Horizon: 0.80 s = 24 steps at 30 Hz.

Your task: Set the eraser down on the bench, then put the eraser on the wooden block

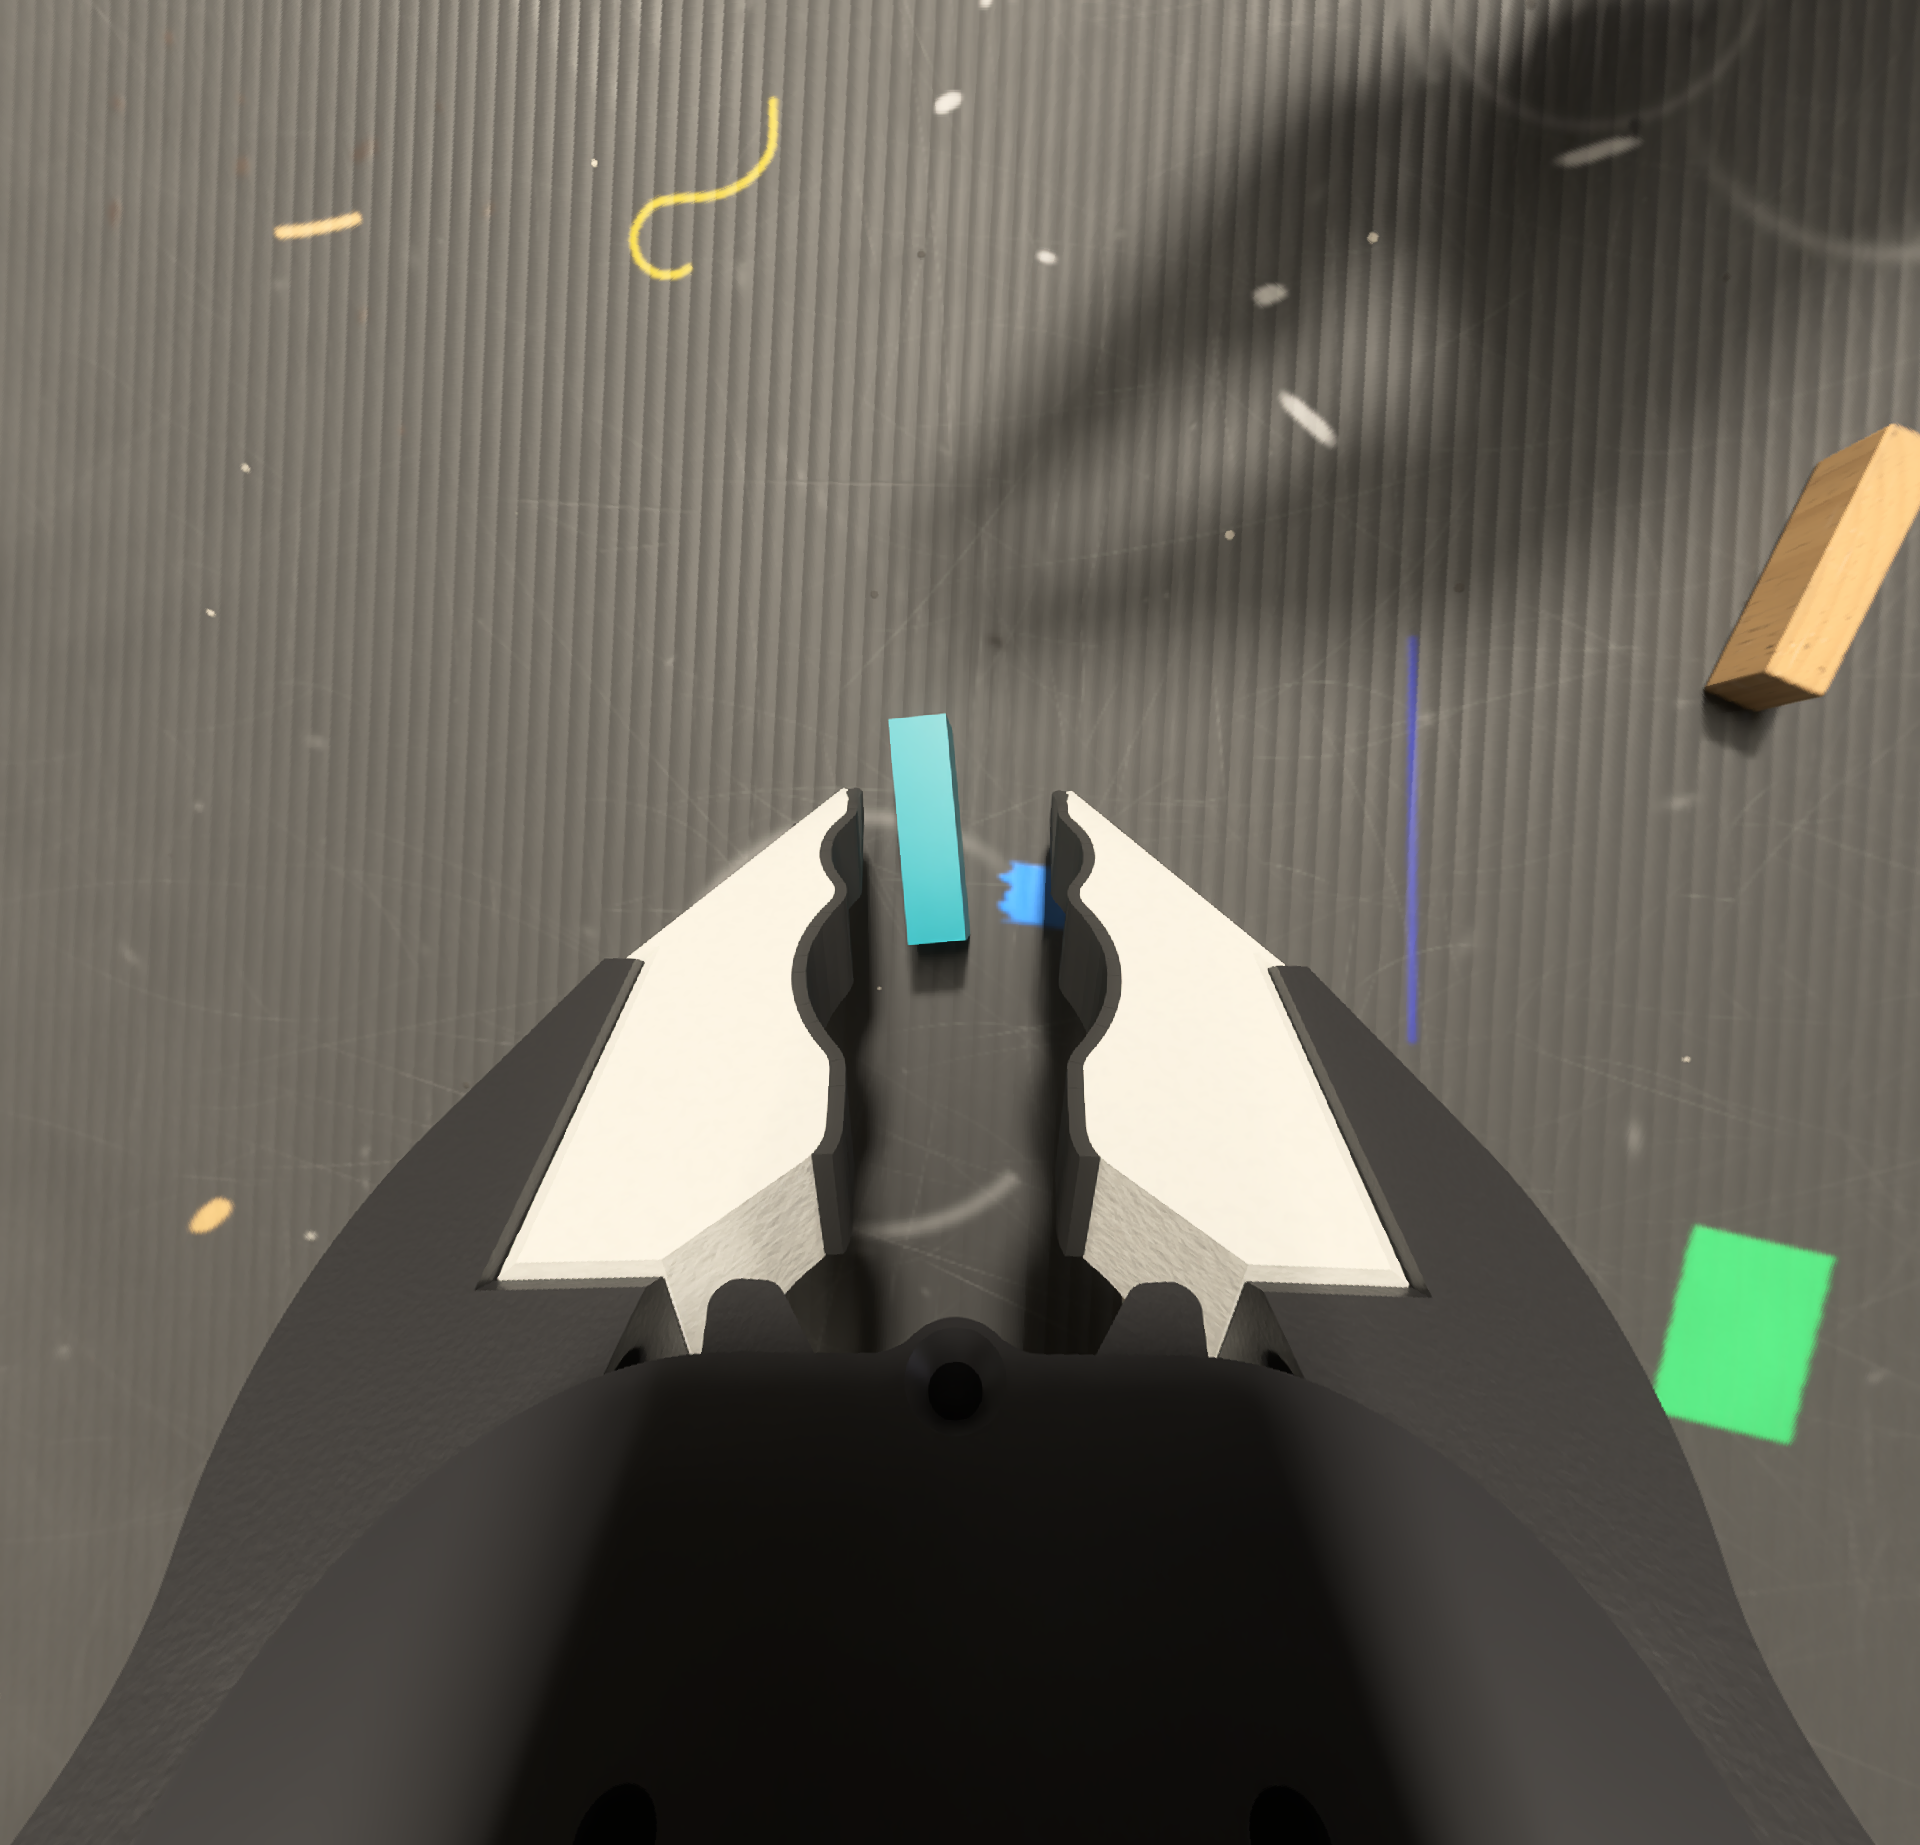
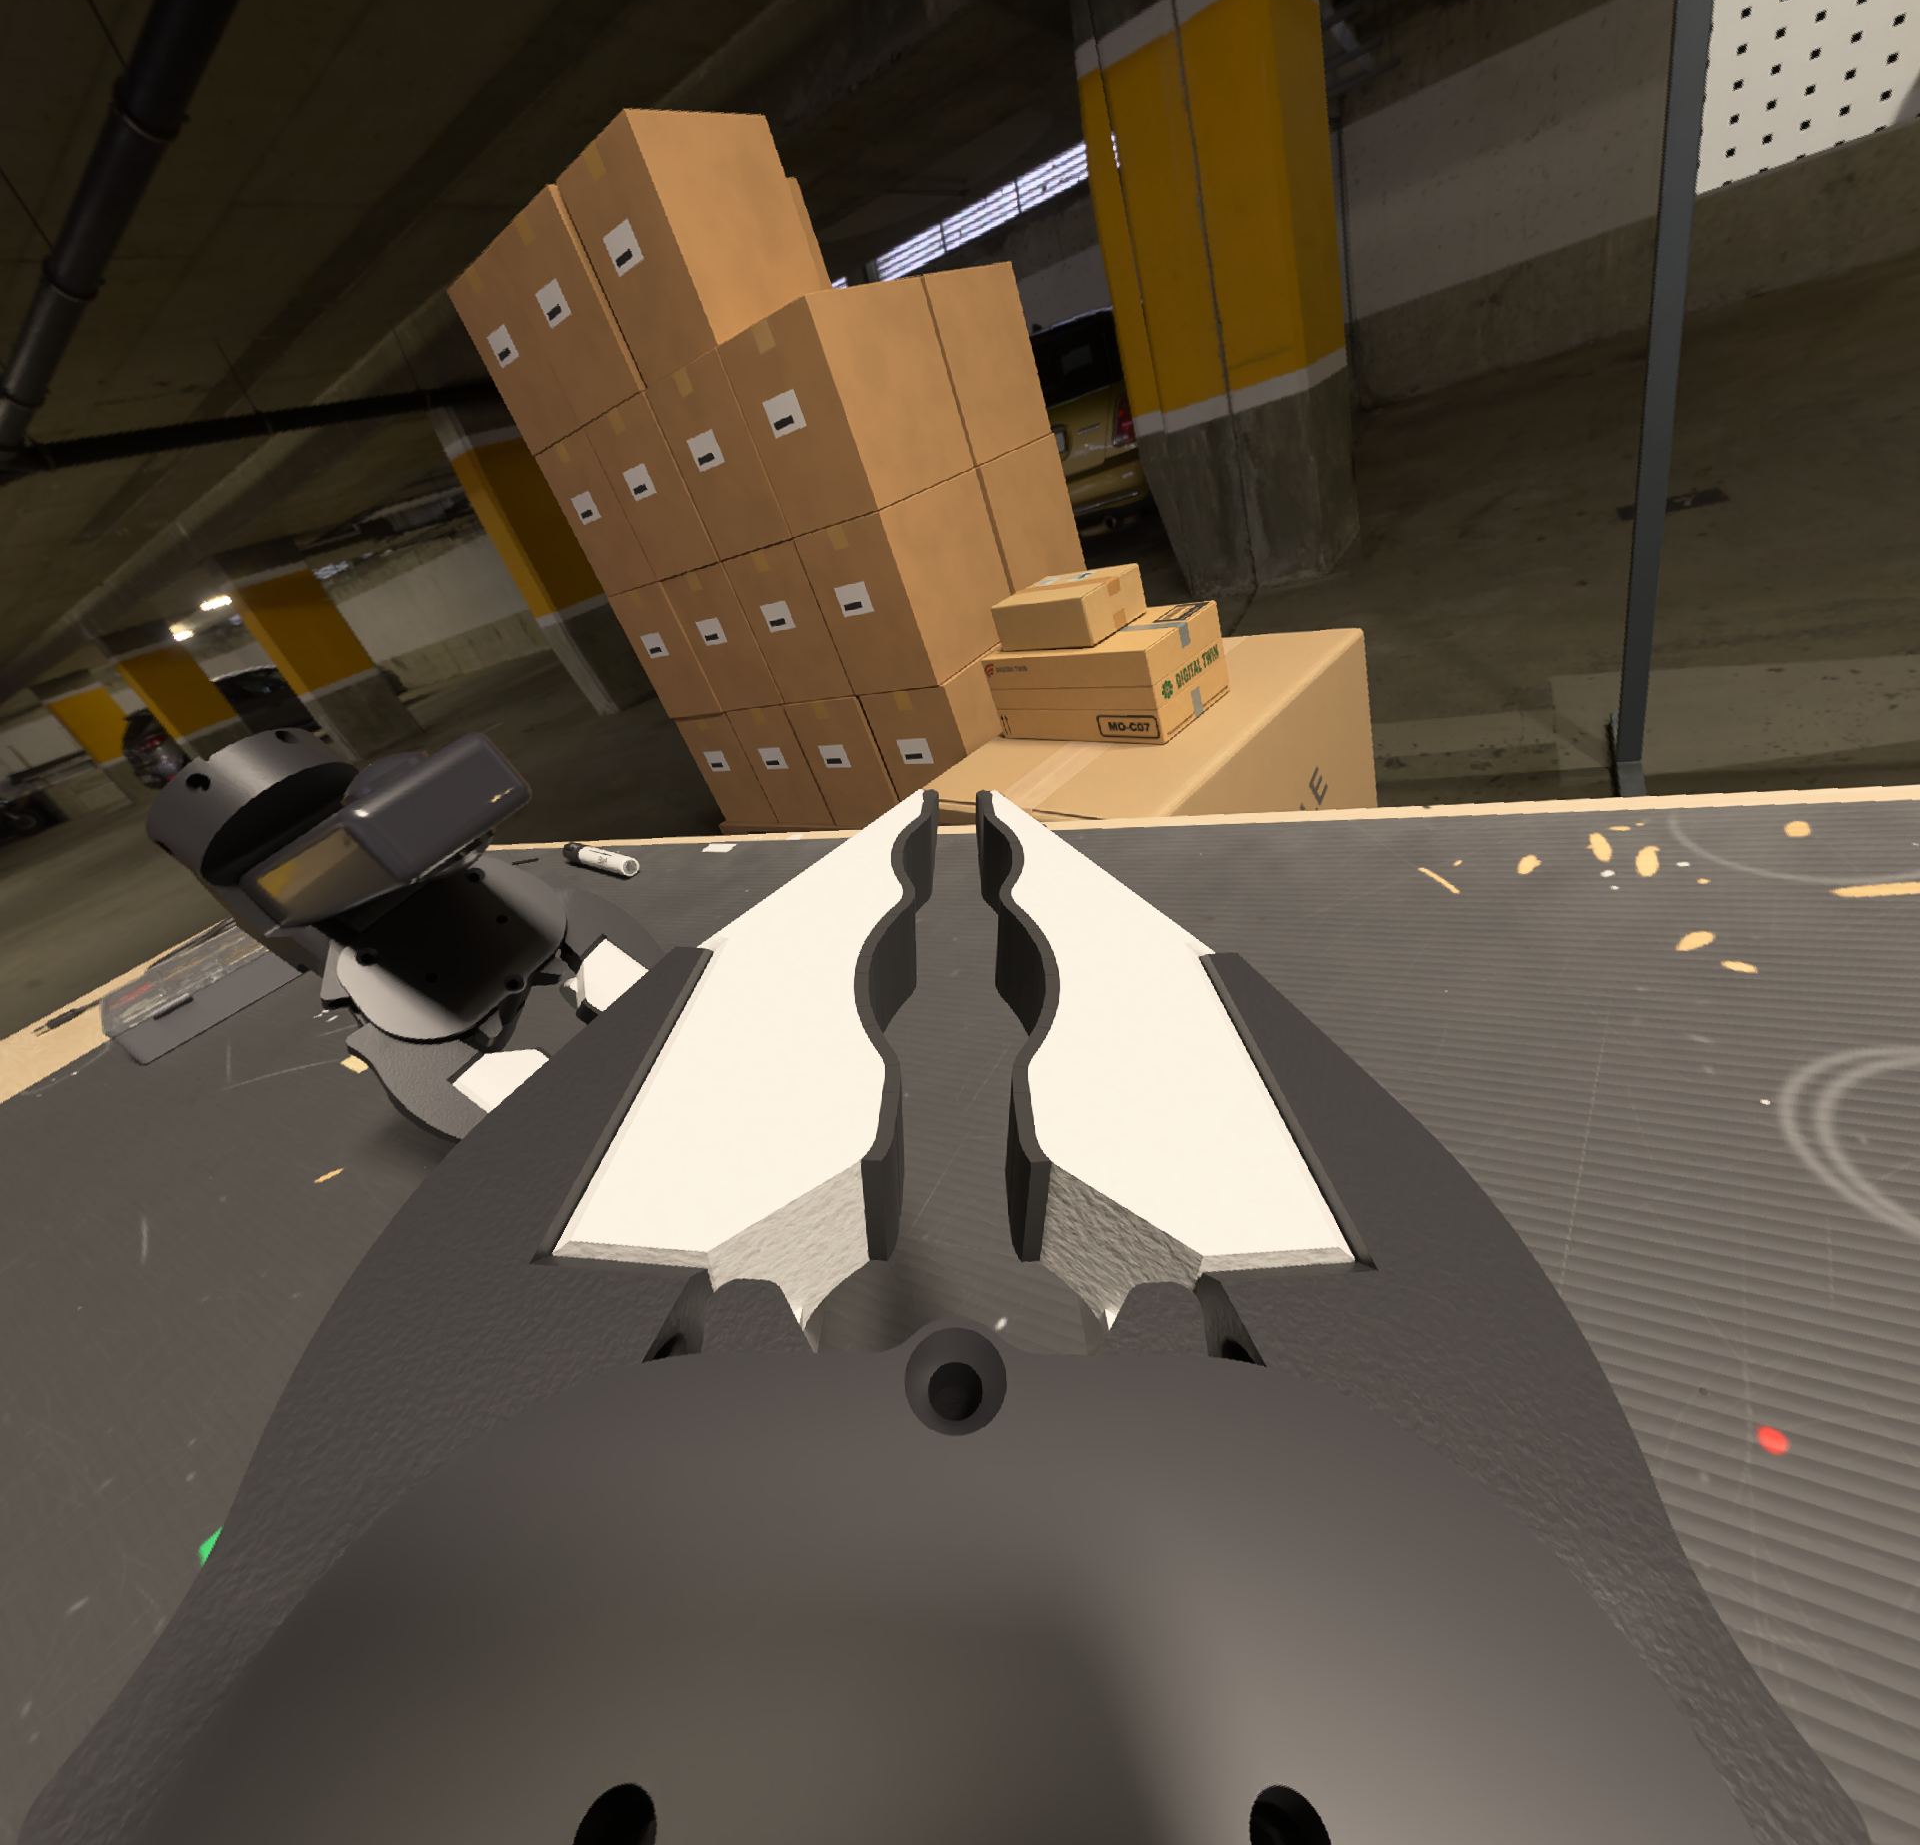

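The teal eraser (image 1: 928,829) lies on the dark ribbed bench (image 1: 416,652) in the left wrist view. My left gripper (image 1: 956,798) is open above it, looking down. The eraser sits between the two fingertips, closer to the left one, and neither finger touches it. The wooden block (image 1: 1818,569) lies on the bench far to the right, at the frame's edge. My right gripper (image 2: 956,798) is empty, its jaws drawn together with only a narrow gap, low over the bench (image 2: 1455,1068). The left gripper's body (image 2: 364,912) shows at its left. The eraser and block are hidden in the right wrist view.
A green patch (image 1: 1745,1333), a blue mark (image 1: 1023,896), a blue line (image 1: 1413,839) and a yellow squiggle (image 1: 707,195) mark the bench. A marker (image 2: 603,860) and a flat tray (image 2: 177,1006) lie near the far edge. Stacked cardboard boxes (image 2: 810,465) stand beyond it.
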Tool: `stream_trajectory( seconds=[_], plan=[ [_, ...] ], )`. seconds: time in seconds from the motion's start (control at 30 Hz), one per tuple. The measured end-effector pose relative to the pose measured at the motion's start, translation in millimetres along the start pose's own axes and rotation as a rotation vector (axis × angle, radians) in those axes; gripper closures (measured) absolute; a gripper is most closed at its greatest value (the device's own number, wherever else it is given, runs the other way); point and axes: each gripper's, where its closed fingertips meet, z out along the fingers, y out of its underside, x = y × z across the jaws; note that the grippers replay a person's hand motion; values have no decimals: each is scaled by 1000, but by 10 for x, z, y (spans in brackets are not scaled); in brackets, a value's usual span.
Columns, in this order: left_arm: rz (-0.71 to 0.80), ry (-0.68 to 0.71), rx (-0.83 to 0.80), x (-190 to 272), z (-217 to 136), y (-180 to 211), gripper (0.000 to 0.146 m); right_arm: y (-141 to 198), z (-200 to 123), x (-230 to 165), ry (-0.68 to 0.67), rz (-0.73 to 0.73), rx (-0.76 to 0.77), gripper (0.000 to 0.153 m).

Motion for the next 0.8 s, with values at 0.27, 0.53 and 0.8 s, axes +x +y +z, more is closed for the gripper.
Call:
stream_trajectory(
  seconds=[0.27,0.53,0.8],
  plan=[
    [69,5,39,2,-8,-30,111,2,3,-4,-1,0,-1,145],
    [83,64,66,-43,64,20,114,3,4,3,-2,7,0,146],
    [93,84,71,-2,81,11,135,8,7,5,-2,6,-3,146]
  ],
)
